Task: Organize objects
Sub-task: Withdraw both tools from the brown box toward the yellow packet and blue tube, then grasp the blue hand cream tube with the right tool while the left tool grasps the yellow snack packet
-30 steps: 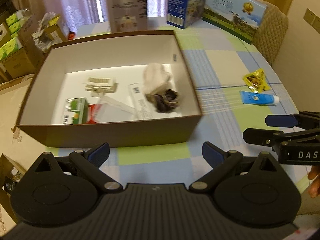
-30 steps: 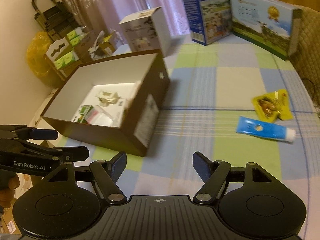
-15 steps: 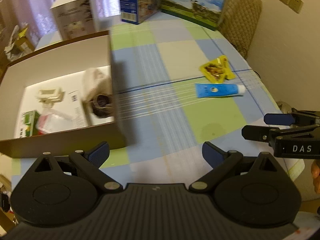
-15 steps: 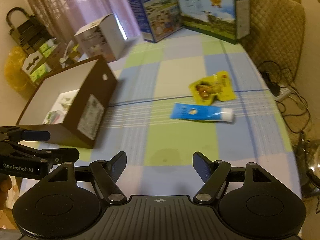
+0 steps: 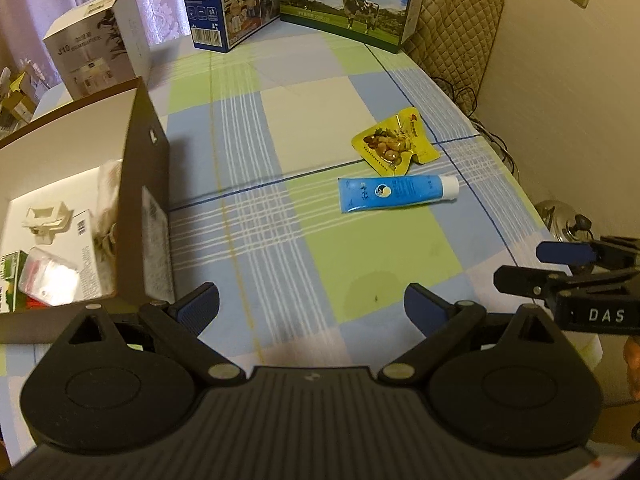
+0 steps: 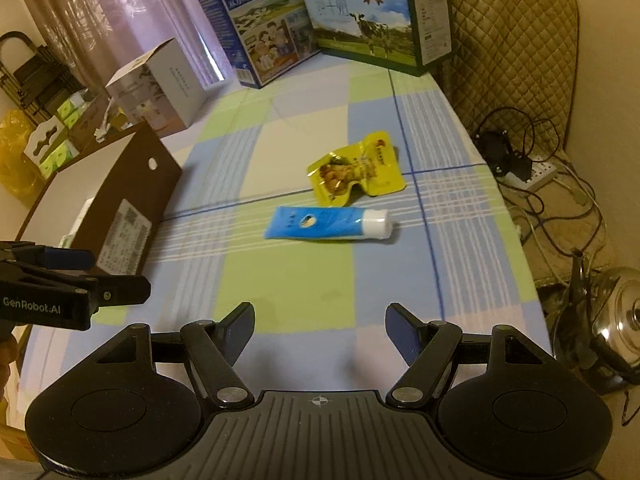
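Checked cloth in blue, green and cream covers the counter [image 5: 248,128]. Blue tube [image 5: 396,193] lies flat on it, white cap pointing right in both views; yellow snack pouch [image 5: 394,146] sits just beyond the tube, close beside it, contact not clear. Brown box [image 5: 150,184], open-topped with a white interior, stands at the left, well apart from both items; it holds small packages and a pale crumpled bag.

Left gripper [image 5: 311,307]: fingers spread wide, nothing between them, over bare cloth nearer than the tube. Right gripper [image 6: 320,334]: fingers spread likewise, empty, also short of the tube. Each gripper shows at the edge of the other's view.

Far end of counter: two milk cartons [image 6: 380,12] upright, white carton [image 6: 160,88] to their left. Quilted chair back [image 6: 508,52] behind, cables on the floor at right.
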Demonstrator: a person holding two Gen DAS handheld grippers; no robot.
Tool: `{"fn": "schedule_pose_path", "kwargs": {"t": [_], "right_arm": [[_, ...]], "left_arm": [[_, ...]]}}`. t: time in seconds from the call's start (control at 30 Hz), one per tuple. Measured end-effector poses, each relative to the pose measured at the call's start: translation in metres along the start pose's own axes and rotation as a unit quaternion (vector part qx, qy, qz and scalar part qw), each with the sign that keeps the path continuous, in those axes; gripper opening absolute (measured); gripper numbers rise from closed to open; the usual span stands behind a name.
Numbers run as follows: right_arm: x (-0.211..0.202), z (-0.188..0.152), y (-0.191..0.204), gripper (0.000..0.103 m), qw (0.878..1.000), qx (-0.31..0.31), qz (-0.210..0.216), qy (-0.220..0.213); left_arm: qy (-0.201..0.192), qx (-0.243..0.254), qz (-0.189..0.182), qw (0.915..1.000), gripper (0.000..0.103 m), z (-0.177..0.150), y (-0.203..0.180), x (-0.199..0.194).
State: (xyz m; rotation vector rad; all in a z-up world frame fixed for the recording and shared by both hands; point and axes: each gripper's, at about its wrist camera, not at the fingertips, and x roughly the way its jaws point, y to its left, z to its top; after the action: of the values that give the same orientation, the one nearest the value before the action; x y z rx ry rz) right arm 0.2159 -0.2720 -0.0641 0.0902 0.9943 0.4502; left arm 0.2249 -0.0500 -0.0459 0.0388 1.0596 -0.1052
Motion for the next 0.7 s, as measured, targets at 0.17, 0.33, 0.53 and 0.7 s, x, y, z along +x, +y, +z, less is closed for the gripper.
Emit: {"fn": "schedule_pose_path", "kwargs": {"t": [0.17,0.33,0.53,0.7], "right_arm": [[0.014,0.011,-0.013,0.07,1.0,-0.024,0.005,-0.009],[0.034,0.024,-0.021,0.061,0.998,-0.062,0.017,-0.013],[0.064,0.043,-0.022,0.056,0.992,-0.122,0.02,-0.009],[0.09,0.056,-0.017,0.053,0.981,-0.193,0.02,-0.009]], "left_arm": [[0.004,-0.004,0.011,0.9999,0.098,0.011,-0.006,0.02],[0.009,-0.01,0.022,0.9997,0.098,0.021,-0.007,0.042],[0.02,-0.022,0.033,0.999,0.098,0.03,-0.001,0.068],[0.031,-0.03,0.039,0.9983,0.098,0.037,0.004,0.085]]}}
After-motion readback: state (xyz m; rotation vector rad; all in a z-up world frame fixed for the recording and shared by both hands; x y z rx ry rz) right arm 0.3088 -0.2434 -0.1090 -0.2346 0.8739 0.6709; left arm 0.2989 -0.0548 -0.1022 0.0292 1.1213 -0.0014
